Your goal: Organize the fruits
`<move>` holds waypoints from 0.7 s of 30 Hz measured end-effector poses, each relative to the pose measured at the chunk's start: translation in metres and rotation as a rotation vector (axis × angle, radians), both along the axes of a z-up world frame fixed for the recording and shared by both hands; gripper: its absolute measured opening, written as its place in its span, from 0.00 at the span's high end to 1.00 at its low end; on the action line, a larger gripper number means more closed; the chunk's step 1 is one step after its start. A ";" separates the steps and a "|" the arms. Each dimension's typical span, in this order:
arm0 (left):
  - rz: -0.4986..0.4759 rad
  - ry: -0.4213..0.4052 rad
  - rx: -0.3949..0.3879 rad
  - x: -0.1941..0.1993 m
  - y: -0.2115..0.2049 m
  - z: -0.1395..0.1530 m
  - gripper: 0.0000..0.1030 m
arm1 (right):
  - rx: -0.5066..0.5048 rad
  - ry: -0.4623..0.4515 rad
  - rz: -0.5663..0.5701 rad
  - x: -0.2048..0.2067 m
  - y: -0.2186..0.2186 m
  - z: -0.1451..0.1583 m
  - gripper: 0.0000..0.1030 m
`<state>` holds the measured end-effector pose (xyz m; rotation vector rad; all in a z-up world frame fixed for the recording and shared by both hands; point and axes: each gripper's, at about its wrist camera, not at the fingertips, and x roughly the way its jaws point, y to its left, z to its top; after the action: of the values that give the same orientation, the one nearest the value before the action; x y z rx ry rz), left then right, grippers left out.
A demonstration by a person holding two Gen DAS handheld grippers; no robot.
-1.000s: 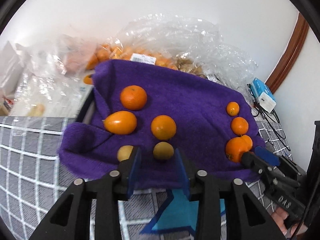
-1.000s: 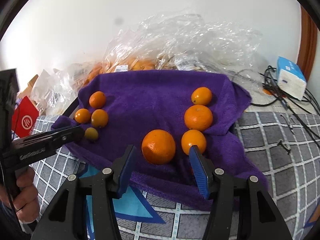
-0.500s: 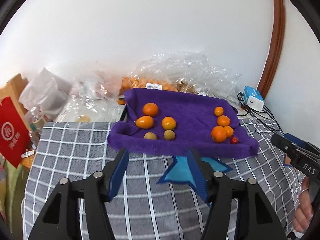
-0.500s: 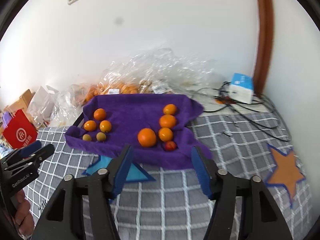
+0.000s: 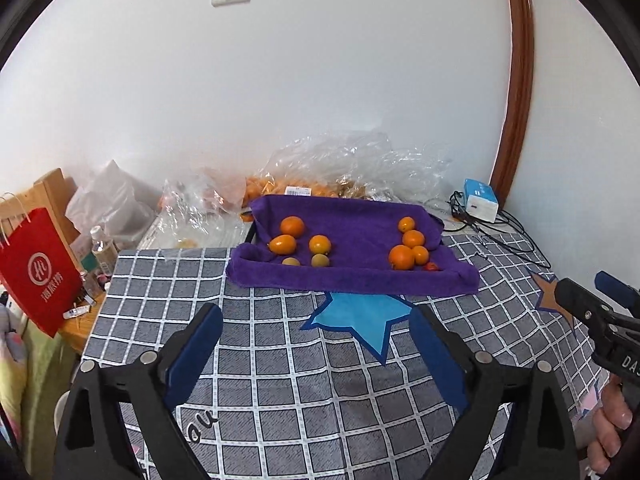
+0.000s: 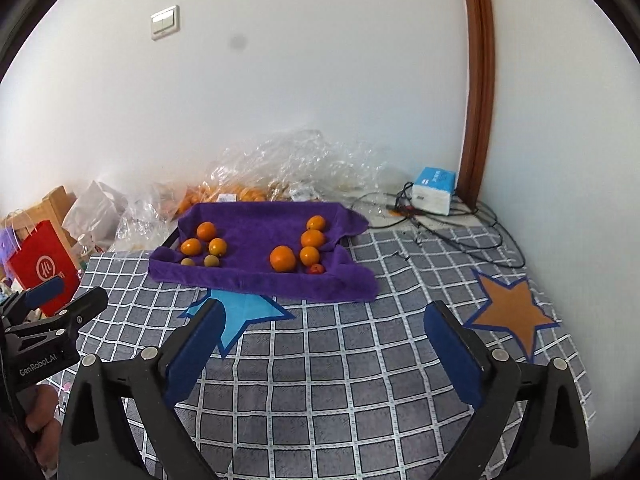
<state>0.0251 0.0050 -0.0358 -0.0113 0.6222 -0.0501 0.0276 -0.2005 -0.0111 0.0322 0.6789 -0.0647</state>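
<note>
Both tongs are seen spread and empty. Through the left wrist camera, the left gripper point(image 5: 316, 330) is held well back over the checked cloth point(image 5: 280, 360), with the purple towel point(image 5: 352, 280) beyond it. Two clusters are laid out on the plush pile: round oranges and two dull yellow-green fruits point(image 5: 306, 246) at left, oranges and a small red fruit point(image 5: 412, 250) at right.

Through the right wrist camera, the right gripper point(image 6: 320, 328) is likewise held apart from the towel. The sorting is judged largely finished; nothing loose is seen off the towel. Crinkled clear plastic bags point(image 6: 292, 168) are piled behind.
</note>
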 end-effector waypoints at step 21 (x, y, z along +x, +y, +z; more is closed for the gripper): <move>-0.002 -0.015 -0.004 -0.018 -0.005 0.009 0.07 | -0.008 -0.013 -0.019 -0.023 0.000 0.004 0.02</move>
<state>0.0067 0.0004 -0.0273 -0.0138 0.6071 -0.0533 0.0047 -0.2005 -0.0074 0.0314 0.6651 -0.0851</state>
